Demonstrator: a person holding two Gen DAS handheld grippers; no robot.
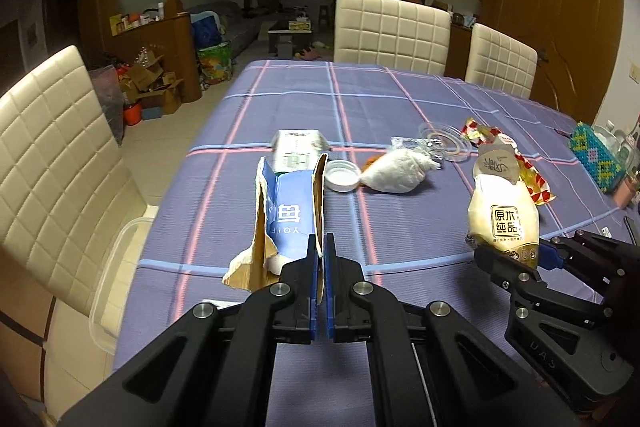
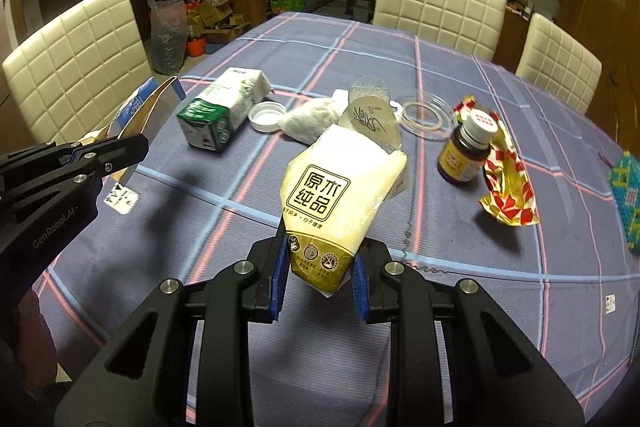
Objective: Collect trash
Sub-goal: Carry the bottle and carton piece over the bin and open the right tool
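My left gripper (image 1: 322, 247) is shut on the edge of a torn blue and white cardboard box (image 1: 286, 215), held above the table; it also shows in the right wrist view (image 2: 136, 107). My right gripper (image 2: 320, 267) is shut on a pale yellow tissue pack (image 2: 340, 187) with a peeled flap, lifted off the table; the pack also shows in the left wrist view (image 1: 502, 223). On the table lie a green and white carton (image 2: 224, 111), a white lid (image 2: 265, 115), a crumpled white tissue (image 2: 310, 121), a clear plastic lid (image 2: 426, 113), a brown bottle (image 2: 466, 151) and a red and gold wrapper (image 2: 510, 195).
The table has a purple checked cloth (image 2: 460, 251). Cream chairs stand at the left (image 1: 52, 163) and at the far side (image 1: 390, 31). A clear plastic bin (image 1: 116, 275) sits on the left chair by the table edge. A beaded box (image 1: 596, 157) stands at the right edge.
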